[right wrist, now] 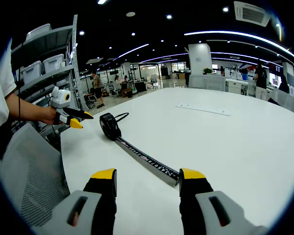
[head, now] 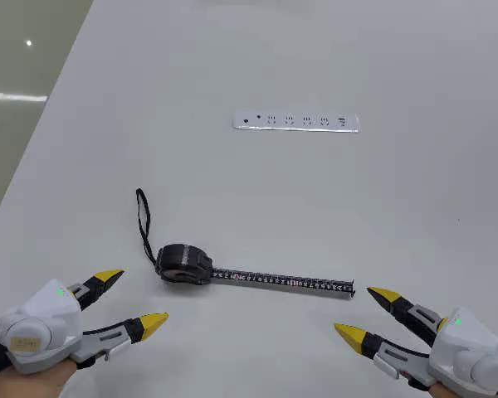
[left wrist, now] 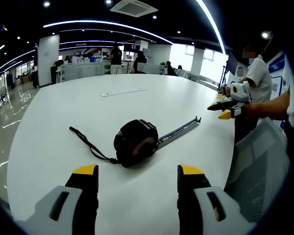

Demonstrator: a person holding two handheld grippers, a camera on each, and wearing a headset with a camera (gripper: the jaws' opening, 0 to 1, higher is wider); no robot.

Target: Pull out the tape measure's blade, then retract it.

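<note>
A black tape measure lies on the white table, its blade drawn out to the right and flat on the surface, its black wrist strap trailing away from me. My left gripper stands open at the near left, a short way from the case. My right gripper is open at the near right, just short of the blade's hook end. Neither gripper touches the tape. The right gripper appears in the left gripper view, the left gripper in the right gripper view.
A white power strip is set flat in the table farther back. The table's left edge runs diagonally over a glossy floor. Shelves with bins and people stand in the room beyond.
</note>
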